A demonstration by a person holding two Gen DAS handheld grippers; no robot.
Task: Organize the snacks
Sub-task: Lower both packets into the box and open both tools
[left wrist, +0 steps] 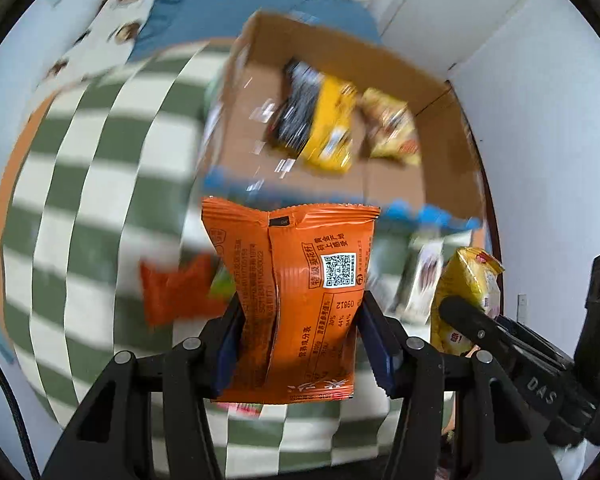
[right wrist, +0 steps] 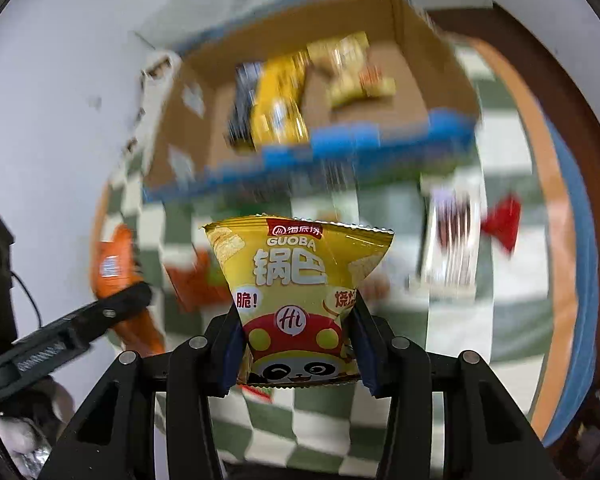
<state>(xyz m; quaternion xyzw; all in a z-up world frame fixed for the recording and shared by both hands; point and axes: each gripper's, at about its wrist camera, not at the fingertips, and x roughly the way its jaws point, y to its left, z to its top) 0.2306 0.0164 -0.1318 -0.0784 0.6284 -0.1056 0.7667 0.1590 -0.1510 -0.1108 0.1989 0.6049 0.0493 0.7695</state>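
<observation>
My left gripper (left wrist: pixel 300 344) is shut on an orange snack packet (left wrist: pixel 296 296), held upright above the checked cloth. My right gripper (right wrist: pixel 296 344) is shut on a yellow Guoba snack packet (right wrist: pixel 296 280); that packet also shows in the left wrist view (left wrist: pixel 466 296) at the right. The orange packet shows in the right wrist view (right wrist: pixel 116 276) at the left. Ahead of both stands an open cardboard box (left wrist: pixel 440 184) with a yellow-black packet (left wrist: pixel 320 124) and a yellow packet (left wrist: pixel 392 128) inside; the box also shows in the right wrist view (right wrist: pixel 412 92). The background is motion-blurred.
A green and white checked cloth (left wrist: pixel 100 200) covers a round table. Loose packets lie on it: an orange one (left wrist: pixel 172 292), a white one (right wrist: pixel 452 240) and a red one (right wrist: pixel 504 224). White walls stand close behind the box.
</observation>
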